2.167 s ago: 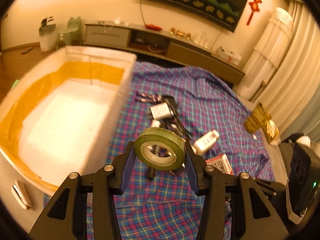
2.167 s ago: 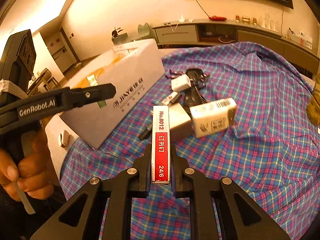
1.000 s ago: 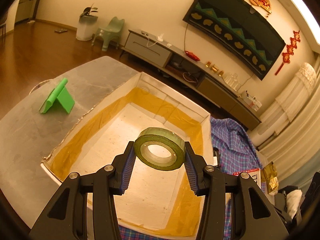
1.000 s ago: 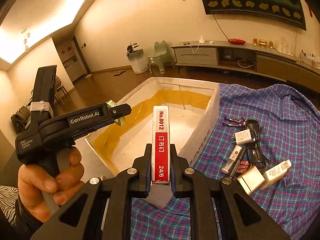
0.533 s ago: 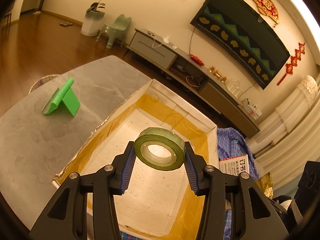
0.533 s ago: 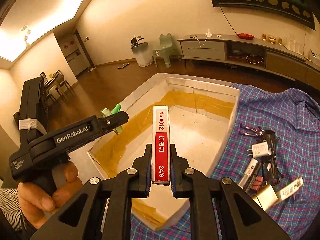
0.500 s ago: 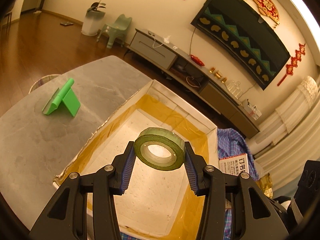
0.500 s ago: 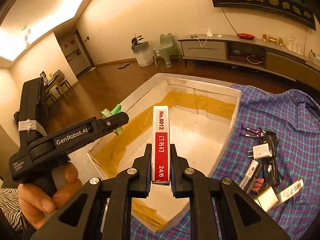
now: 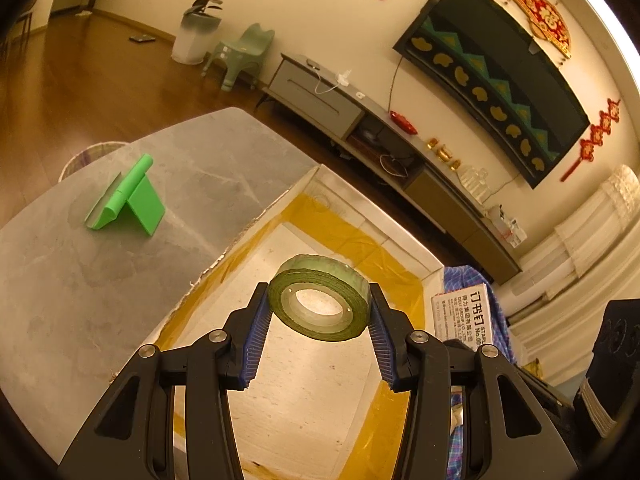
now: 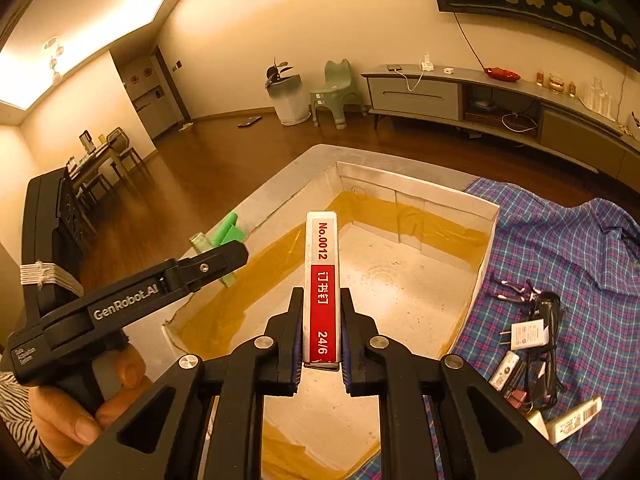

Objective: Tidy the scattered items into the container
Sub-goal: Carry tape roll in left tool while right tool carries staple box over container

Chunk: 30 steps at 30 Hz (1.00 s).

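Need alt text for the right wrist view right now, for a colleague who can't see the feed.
The right gripper holds a red-and-white staple box upright in its jaws above an open white box lined with yellow tape. The left gripper reaches in from the left; small items lie on a plaid cloth at right.

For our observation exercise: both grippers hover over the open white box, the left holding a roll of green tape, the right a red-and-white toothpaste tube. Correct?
One detail is wrong. The right gripper holds a staple box, not toothpaste; the right wrist view shows it. The left gripper does hold the green tape over the white box.
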Motion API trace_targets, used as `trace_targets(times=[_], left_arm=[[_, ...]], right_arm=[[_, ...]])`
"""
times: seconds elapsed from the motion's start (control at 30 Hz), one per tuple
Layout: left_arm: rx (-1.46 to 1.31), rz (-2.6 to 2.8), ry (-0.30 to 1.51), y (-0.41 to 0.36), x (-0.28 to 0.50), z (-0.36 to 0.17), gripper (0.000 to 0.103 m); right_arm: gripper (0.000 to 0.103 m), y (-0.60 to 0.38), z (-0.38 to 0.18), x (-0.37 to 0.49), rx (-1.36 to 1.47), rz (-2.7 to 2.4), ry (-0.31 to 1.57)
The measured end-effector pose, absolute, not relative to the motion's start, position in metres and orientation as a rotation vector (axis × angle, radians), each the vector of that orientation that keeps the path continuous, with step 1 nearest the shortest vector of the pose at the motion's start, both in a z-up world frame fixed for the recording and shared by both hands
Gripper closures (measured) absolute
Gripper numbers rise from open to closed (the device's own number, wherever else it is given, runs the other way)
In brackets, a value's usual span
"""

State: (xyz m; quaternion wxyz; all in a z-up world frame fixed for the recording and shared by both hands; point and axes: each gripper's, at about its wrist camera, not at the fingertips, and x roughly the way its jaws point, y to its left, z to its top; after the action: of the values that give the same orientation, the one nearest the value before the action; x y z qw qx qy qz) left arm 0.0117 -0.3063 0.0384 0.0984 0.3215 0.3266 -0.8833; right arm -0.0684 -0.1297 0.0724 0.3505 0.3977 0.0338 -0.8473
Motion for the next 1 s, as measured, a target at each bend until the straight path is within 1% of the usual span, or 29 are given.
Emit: trace_targets(times=[0.3,0.57,1.0], left_arm=[[0.982,-2.611,1.031,-0.305,-0.010,0.038,0.055],[1.042,-2.576,1.072,-0.305,-0.036,0.027,0.054],[1.131,-2.502,1.050,-0.295,-0.063,0.005,0.054]], right_arm=[[0.087,-0.137,0.060,-0.095,1.106,-2.184,0.147],[0.087,-0.137,0.046,-0.121,1.182,-2.162,0.145],[0.087,-0.151,0.019,-0.162,1.299,-2.151,0.231]])
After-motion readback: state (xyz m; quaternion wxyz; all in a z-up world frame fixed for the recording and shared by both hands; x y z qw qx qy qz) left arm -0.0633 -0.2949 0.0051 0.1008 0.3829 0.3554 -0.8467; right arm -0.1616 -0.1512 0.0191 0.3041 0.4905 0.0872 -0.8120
